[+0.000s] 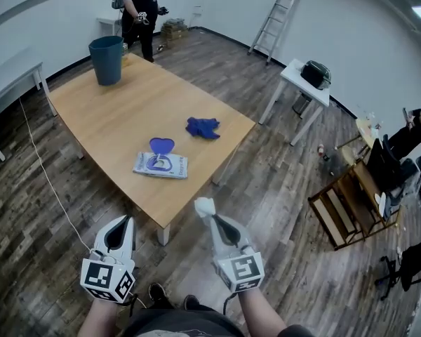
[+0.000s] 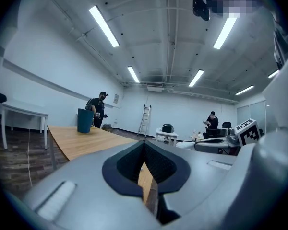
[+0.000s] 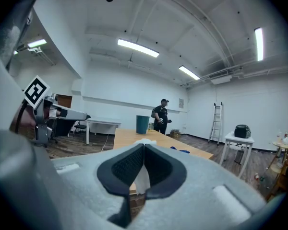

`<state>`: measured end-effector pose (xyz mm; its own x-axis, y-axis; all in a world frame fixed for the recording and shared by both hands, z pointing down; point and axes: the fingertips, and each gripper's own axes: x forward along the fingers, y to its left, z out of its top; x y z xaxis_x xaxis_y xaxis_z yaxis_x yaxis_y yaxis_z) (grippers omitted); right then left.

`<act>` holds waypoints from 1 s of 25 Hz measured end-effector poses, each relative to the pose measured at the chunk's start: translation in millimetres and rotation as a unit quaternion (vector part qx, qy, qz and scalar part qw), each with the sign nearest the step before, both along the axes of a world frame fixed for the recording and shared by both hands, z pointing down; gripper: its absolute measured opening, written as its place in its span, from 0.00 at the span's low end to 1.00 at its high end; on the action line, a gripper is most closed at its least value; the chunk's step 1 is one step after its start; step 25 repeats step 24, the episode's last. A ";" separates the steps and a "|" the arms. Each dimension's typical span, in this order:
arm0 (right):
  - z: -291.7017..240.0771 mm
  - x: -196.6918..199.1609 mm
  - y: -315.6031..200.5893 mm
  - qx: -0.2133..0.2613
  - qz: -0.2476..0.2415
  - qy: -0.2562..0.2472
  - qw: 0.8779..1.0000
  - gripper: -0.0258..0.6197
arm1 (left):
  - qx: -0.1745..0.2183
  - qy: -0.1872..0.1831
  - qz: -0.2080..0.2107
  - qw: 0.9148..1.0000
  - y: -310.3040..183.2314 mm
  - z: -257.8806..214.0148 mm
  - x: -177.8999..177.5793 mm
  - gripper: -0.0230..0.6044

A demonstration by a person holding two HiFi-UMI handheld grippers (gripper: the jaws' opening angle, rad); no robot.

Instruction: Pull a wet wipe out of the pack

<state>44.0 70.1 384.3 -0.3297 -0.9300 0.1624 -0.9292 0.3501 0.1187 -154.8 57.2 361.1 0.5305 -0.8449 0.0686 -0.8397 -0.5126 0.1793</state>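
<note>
No luck reading any writing: print on the wipe pack (image 1: 161, 164) too small and blurry, just blue and white graphics, and nothing but black-and-white squares on the marker cubes (image 1: 107, 278). Going left to right in the head view: white table (image 1: 14, 69) at the far left edge, then a teal bin (image 1: 107, 60) upright on the far left corner of the wooden table (image 1: 119, 111). Next, the left gripper (image 1: 128, 220) low down, short of the table's near edge, pointing away from the body, cube facing up, jaws pressed together with nothing between them. Further back, a person (image 1: 142, 12) in black standing past the table's far end. Pack lying flat near the near edge, long axis running roughly left to right with a slight tilt, round lid (image 1: 161, 145) flipped open on the far side. Then the wet wipe (image 1: 204, 206), white and crumpled, pinched in the right gripper (image 1: 212, 216), poking out past the tips toward the table, up in the air and well clear of the pack. Right gripper roughly parallel to the left one, nose dipped a touch. Blue cloth (image 1: 202, 127) bunched on the table beyond the pack, off to its right. Finally a ladder (image 1: 274, 21) leaning on the far wall and a small white table (image 1: 305, 83) off to the right.
</note>
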 end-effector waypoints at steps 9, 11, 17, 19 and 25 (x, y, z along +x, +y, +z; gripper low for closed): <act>6.8 9.0 25.2 -0.010 -0.048 -0.006 0.999 0.04 | -0.010 -0.006 -0.018 1.000 32.9 -0.1 32.6 0.06; 5.8 8.7 26.1 -0.010 -0.055 -0.011 0.998 0.04 | -0.012 -0.006 -0.024 1.000 35.9 0.0 34.9 0.06; 7.2 10.7 30.9 -0.010 -0.068 -0.014 0.998 0.04 | -0.012 -0.009 -0.037 0.999 45.6 -1.0 39.7 0.06; 8.3 9.0 30.6 -0.012 -0.071 -0.015 0.997 0.04 | -0.015 -0.009 -0.040 0.999 47.4 -0.2 37.7 0.06; 12.0 -0.4 29.4 -0.021 -0.077 -0.024 0.997 0.04 | -0.027 -0.003 -0.044 0.999 47.6 4.4 28.9 0.06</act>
